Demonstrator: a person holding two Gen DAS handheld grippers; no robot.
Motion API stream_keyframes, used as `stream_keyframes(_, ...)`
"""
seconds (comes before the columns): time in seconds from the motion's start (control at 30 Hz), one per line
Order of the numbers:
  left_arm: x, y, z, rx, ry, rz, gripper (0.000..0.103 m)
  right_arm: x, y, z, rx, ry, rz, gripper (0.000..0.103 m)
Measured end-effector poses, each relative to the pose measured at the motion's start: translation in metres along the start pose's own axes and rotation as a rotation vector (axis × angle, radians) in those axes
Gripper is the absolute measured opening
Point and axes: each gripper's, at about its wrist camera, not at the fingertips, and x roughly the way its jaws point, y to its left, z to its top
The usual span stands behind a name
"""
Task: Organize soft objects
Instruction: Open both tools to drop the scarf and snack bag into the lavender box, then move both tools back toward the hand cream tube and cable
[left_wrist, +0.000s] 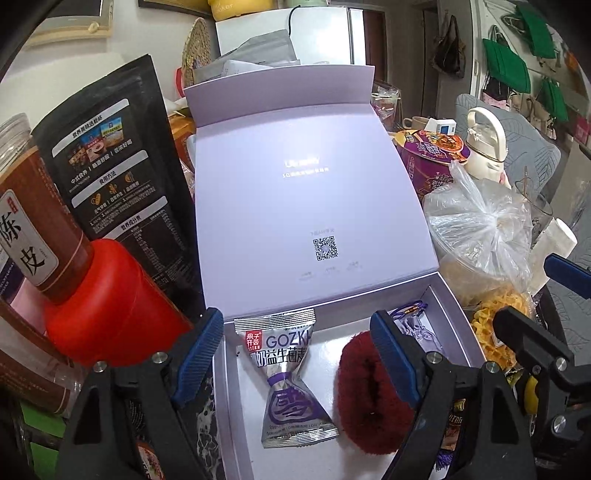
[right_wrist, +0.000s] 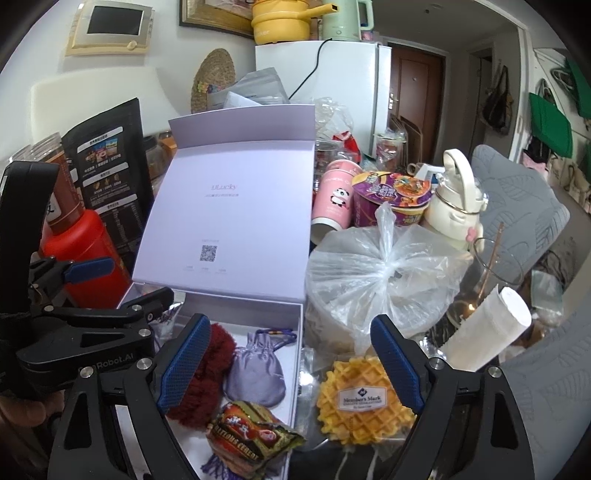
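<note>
An open lilac box (left_wrist: 448, 306) with its lid up holds a silver twisted snack packet (left_wrist: 288, 380), a dark red fluffy scrunchie (left_wrist: 364, 395) and a lilac drawstring pouch (right_wrist: 258, 373). A brown cereal snack pack (right_wrist: 255, 439) lies on the box's front edge. A wrapped yellow waffle (right_wrist: 364, 400) lies on the table right of the box. My left gripper (left_wrist: 299, 354) is open and empty, just above the packet. My right gripper (right_wrist: 291, 362) is open and empty, over the box's right wall, with the waffle near its right finger.
A red-lidded jar (left_wrist: 107, 295) and a black pouch (left_wrist: 110, 155) stand left of the box. A tied plastic bag over a tub (right_wrist: 384, 280), an instant noodle cup (right_wrist: 391, 195), a cream bottle (right_wrist: 454, 199), a pink panda cup (right_wrist: 336, 195) and a paper roll (right_wrist: 487, 328) crowd the right.
</note>
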Motion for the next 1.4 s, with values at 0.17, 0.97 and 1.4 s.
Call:
stream_keyframes(0.17, -0.006, -0.001, -0.001, 0.007, -0.009, -0.003, 0.082, -0.001, 0.000, 0.000, 0.007, 0.005, 0.002, 0.089)
stream_keyframes(0.97, -0.129, 0.011, -0.021, -0.031, -0.149, -0.003, 0.082, -0.106, 0.019, -0.010, -0.007, -0.083, 0.016, 0.089)
stream_keyframes(1.4, -0.204, 0.029, -0.057, -0.049, -0.224, 0.019, 0.082, -0.180, 0.039, -0.034, -0.019, -0.157, 0.018, 0.089)
